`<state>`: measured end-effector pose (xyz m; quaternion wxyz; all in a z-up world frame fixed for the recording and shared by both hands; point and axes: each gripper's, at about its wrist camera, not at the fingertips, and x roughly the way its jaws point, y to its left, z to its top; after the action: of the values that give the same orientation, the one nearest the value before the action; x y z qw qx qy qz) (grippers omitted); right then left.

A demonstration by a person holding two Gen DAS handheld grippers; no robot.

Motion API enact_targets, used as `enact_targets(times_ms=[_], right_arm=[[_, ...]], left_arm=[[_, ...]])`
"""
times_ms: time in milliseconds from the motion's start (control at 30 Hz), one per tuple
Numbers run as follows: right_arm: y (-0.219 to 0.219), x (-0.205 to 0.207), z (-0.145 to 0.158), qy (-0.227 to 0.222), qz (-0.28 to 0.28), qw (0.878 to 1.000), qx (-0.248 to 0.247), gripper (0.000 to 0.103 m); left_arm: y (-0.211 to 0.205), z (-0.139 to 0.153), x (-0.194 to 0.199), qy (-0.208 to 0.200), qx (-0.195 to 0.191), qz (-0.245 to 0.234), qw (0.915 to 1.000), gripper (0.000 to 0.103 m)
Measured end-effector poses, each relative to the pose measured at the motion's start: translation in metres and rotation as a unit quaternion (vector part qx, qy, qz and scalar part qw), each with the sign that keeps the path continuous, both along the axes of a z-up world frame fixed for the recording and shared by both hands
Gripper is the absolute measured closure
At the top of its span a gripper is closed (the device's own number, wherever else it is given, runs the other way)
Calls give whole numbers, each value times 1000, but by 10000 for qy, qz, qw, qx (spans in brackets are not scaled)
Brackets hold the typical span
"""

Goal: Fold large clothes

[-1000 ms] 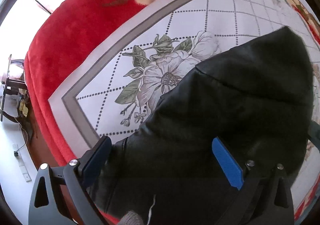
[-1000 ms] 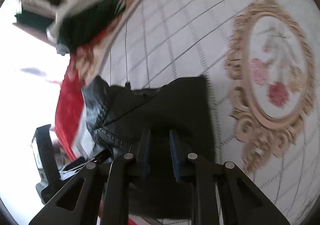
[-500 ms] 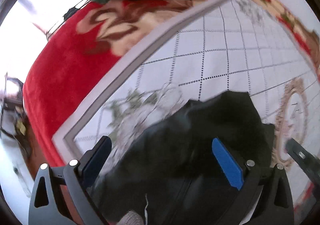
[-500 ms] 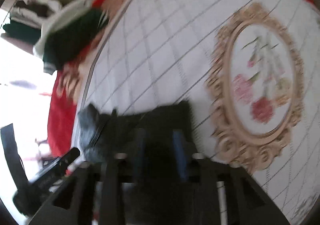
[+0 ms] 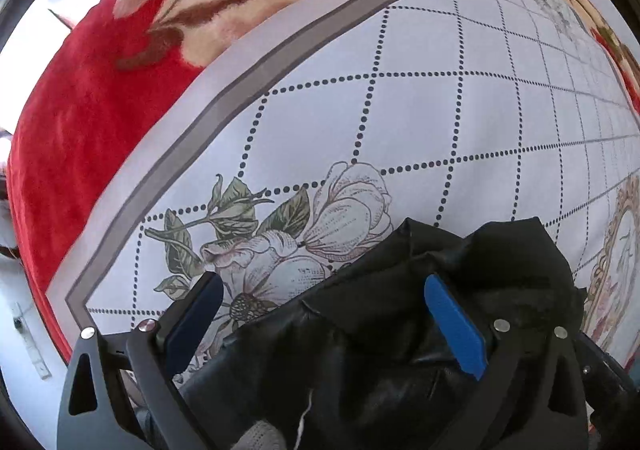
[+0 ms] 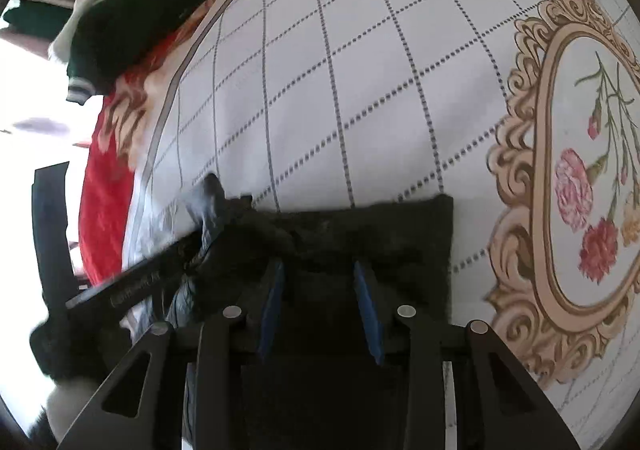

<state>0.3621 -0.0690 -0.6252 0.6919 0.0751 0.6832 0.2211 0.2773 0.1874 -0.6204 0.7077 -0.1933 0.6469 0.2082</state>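
Crumpled black jacket [image 5: 400, 314] on bedsheet [image 5: 440, 130]

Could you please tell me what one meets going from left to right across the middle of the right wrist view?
Red blanket → gray border stripe → white checked sheet → ornate gold frame print → pink carnation print.

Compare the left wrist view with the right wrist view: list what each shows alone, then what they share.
Left wrist only: the grey-green flower print beside the black jacket, and the open left claw above it.
Right wrist only: the gold oval frame with pink flowers, the pile of folded clothes, and the right claw.
Both: the jacket, the white checked sheet and the red blanket.
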Motion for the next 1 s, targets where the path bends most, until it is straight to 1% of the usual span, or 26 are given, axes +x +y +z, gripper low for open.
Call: enact_targets(times_ms=[67, 100, 200, 233, 300, 333, 367, 433, 500, 533, 633, 667, 700, 767, 933, 1000], right_arm=[[-6, 0, 5, 62, 61, 9999, 104, 64], [-15, -1, 11, 119, -9, 9995, 280, 64], [-39, -9, 28, 94, -182, 9991, 379, 57], [-46, -15, 34, 53, -179, 9989, 432, 56], [-61, -31, 41, 18, -213, 9985, 507, 56], [-67, -43, 42, 45, -211, 9983, 536, 56], [-71, -54, 40, 106, -206, 9983, 527, 56], [-74, -71, 32, 211, -174, 9988, 418, 56], [-75, -88, 14, 437, -150, 9986, 260, 56], [-75, -95, 7, 443, -180, 9987, 159, 55], [-74, -100, -6, 316, -189, 9993, 26, 48], [-74, -98, -11, 380, -225, 9990, 49, 43], [-75, -96, -15, 463, -270, 9985, 102, 42], [-78, -91, -26, 651, -359, 9970, 236, 38], [-82, -88, -36, 733, -337, 9961, 370, 33], [-84, -85, -44, 880, -406, 9942, 470, 32]], left_arm=[[3, 3, -4, -71, -117, 115, 9998, 0], [4, 10, -7, -122, -86, 141, 9998, 0], [6, 40, -35, -294, 166, 305, 9990, 0], [3, 52, -51, -289, 371, 396, 9981, 0], [-6, 67, -80, -337, 487, 525, 9969, 0], [-13, 71, -95, -270, 531, 584, 9965, 0], [-21, 71, -111, -174, 573, 612, 9963, 0], [-35, 63, -128, 7, 652, 610, 9960, 0], [-46, 44, -137, 312, 623, 541, 9961, 0], [-51, 36, -140, 350, 655, 534, 9958, 0], [-56, 32, -143, 308, 797, 470, 9952, 0], [-56, 32, -143, 313, 812, 460, 9951, 0], [-55, 30, -142, 302, 794, 473, 9953, 0], [-56, 27, -144, 274, 775, 515, 9953, 0], [-53, 25, -144, 225, 748, 584, 9952, 0], [-48, 25, -143, 203, 732, 613, 9952, 0]])
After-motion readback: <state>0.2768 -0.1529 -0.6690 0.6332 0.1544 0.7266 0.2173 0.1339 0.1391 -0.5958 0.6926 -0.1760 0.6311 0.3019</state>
